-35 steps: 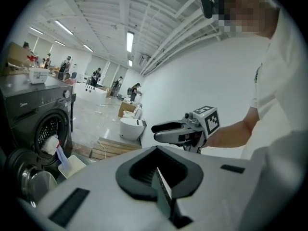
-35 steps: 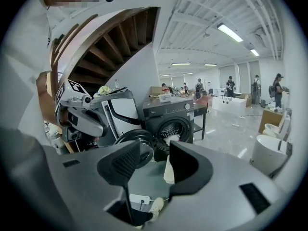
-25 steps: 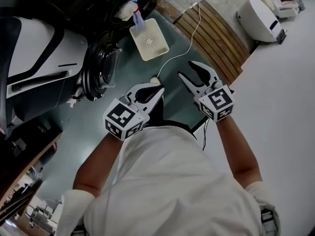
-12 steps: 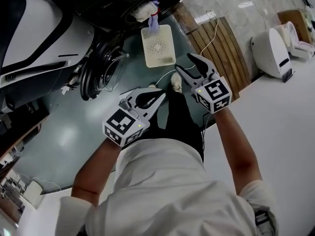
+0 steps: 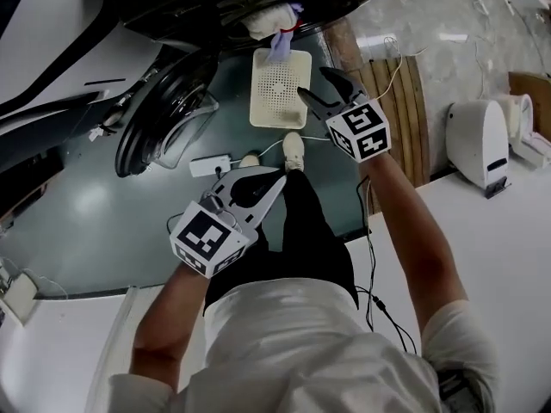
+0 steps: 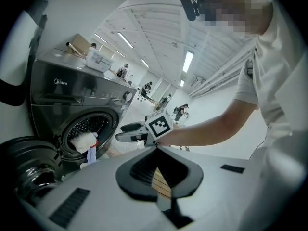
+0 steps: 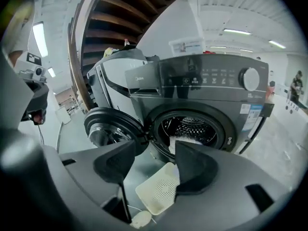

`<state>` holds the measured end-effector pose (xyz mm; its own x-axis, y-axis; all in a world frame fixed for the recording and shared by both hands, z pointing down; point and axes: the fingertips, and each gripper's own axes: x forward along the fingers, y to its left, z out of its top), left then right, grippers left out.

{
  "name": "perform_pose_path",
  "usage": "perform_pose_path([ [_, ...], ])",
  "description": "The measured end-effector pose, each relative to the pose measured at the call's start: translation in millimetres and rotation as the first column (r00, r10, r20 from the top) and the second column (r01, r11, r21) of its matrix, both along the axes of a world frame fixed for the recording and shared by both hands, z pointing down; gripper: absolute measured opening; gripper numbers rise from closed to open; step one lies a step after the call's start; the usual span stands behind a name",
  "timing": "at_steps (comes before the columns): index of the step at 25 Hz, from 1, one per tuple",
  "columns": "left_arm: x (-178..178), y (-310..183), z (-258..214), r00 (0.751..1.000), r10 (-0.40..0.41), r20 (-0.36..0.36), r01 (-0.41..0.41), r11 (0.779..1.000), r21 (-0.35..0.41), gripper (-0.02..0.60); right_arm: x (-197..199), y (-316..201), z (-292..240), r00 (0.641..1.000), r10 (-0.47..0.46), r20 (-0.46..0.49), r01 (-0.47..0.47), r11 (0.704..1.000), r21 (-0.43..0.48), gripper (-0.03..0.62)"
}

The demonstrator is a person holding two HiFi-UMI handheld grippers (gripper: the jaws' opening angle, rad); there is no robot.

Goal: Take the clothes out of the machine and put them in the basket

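Two grippers sit out in front of me, both white moulded plastic with matte black pads. My left gripper (image 5: 274, 181) is nearest, its jaws together at the tips with nothing clamped. The curved pads leave a small loop through which I see wooden slats. My right gripper (image 5: 314, 84) reaches further ahead. Its jaws stand apart and have just been opening, with nothing gripped between them.

Below my hands, the toe of a pale shoe (image 5: 294, 149) rests on the glossy grey-green floor (image 5: 86, 205). Just past it lies the basket (image 5: 258, 119), a shallow cream plastic tray, squarish with rounded corners and a round patch of fine holes in its base. In the right gripper view, one pad covers its far corner.

Beyond the basket stands the machine (image 7: 207, 85), a dark grey front-loader with a smooth panel. Its round door (image 5: 164, 123) is swung wide to the left, its glass bowl shining. The clothes (image 5: 267, 20) are at the drum's mouth: a soft white crumpled bundle with a lilac strip hanging over the rim. The perforated drum behind them is dark, so I cannot tell how much more lies inside.
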<state>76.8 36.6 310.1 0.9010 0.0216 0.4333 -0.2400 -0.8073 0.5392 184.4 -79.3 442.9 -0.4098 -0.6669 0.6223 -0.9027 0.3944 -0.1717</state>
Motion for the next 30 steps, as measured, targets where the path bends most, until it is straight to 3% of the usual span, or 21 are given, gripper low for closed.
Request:
perform_pose_path([
  [10, 51.3, -35.5, 50.7, 0.997, -0.069, -0.029, 0.069, 0.998, -0.002, -0.003, 20.8, -94.8, 114.7, 0.983, -0.173, -0.052, 0.171, 0.984, -0.051, 0.285],
  [16, 56.1, -45.7, 81.5, 0.988, -0.150, -0.039, 0.150, 0.989, -0.007, -0.003, 22.3, -135.3, 172.3, 0.960, -0.259, -0.102, 0.255, 0.965, -0.053, 0.314],
  [24, 48.9, -44.3, 118.6, 0.973, -0.228, -0.042, 0.225, 0.972, -0.066, -0.003, 29.2, -184.1, 235.2, 0.937, -0.293, -0.192, 0.287, 0.956, -0.058, 0.383],
  [30, 44.3, -54.3, 135.1, 0.972, -0.230, -0.051, 0.228, 0.973, -0.048, -0.003, 37.8, -221.5, 274.3, 0.927, -0.280, -0.249, 0.270, 0.960, -0.075, 0.385],
])
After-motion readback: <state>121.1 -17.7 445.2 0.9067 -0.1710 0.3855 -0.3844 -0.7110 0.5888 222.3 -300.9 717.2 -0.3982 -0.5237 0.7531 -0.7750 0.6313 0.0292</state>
